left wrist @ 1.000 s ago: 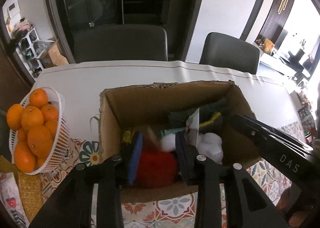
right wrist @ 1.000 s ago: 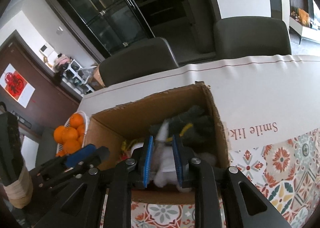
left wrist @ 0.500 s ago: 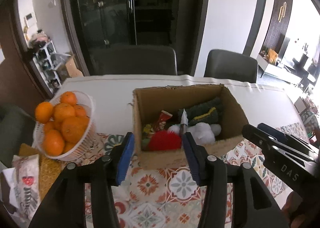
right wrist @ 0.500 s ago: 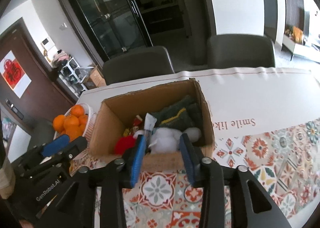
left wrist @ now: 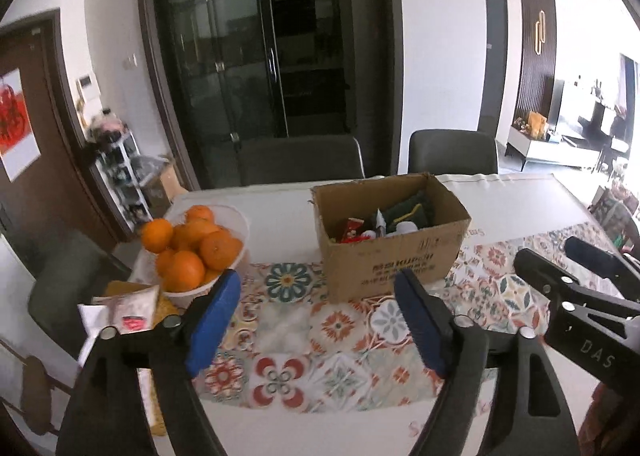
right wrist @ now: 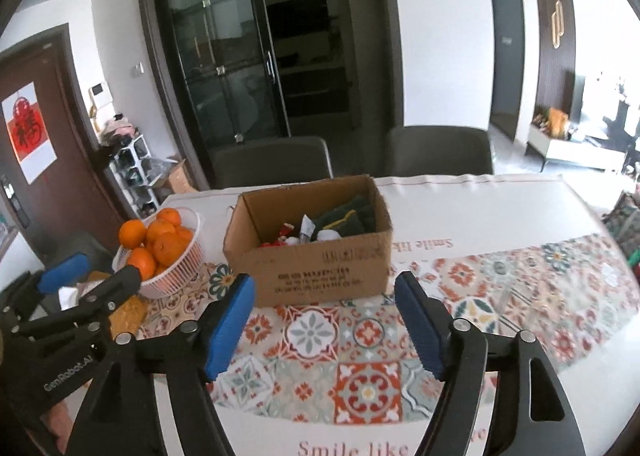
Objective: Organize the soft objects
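Spreading beneath both grippers, the patterned tiled tablecloth [right wrist: 360, 340] runs ahead of the fingers to the open brown cardboard box [right wrist: 320, 272] holding red, white and dark green soft items [right wrist: 344, 218]. Left gripper [left wrist: 318, 312] and right gripper [right wrist: 324, 316] jaws are opening, nothing between them.

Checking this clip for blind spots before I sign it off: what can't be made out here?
- Cardboard box contents: near wall hides the lower items in both views.
- Box print: too small to read.
- Packet beside the orange basket: partly behind the left gripper.
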Demonstrator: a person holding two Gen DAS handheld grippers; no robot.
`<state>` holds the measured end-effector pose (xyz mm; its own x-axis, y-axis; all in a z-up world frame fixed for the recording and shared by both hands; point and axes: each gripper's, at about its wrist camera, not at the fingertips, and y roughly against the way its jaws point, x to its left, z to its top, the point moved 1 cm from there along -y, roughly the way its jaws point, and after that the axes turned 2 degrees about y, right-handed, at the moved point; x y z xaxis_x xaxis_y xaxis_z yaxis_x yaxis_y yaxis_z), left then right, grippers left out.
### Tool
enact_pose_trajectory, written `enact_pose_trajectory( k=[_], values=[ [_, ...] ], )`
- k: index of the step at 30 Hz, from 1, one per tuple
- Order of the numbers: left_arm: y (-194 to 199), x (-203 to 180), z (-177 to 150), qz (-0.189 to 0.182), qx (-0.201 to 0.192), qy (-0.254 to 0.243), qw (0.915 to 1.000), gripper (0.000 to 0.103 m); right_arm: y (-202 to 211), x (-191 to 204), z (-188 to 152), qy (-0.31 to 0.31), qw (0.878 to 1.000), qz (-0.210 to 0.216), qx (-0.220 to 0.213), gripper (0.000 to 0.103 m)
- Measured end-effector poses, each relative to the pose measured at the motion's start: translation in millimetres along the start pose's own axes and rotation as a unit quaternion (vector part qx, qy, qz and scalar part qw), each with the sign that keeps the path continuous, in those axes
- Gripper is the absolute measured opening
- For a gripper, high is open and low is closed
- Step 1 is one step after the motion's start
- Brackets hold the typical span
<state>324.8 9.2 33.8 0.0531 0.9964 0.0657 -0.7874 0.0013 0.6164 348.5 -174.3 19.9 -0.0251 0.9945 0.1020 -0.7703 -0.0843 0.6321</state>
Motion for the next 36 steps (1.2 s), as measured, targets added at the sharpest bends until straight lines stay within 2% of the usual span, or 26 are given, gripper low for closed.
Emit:
enact_pose_trajectory(
  k=[8,14,25,36],
  values=[
    [63,17,-40,0.005,-0.036,-0.011,0.9993,0.099,63,20,-48,-0.004,1.0,-0.014,-0.019,0.082],
    [97,25,-63,0.007,-0.048,-0.011,0.9988,0.102,100,33,-75,-0.006,0.999,-0.026,-0.032,0.084],
    [148,25,-89,0.012,-0.077,-0.002,0.9969,0.103,159,38,-104,-0.004,0.997,-0.058,-0.05,0.088],
    [190,9,-108,0.022,-0.096,0.004,0.9951,0.103,198,26,-123,-0.003,0.997,-0.056,-0.052,0.088]
  ],
)
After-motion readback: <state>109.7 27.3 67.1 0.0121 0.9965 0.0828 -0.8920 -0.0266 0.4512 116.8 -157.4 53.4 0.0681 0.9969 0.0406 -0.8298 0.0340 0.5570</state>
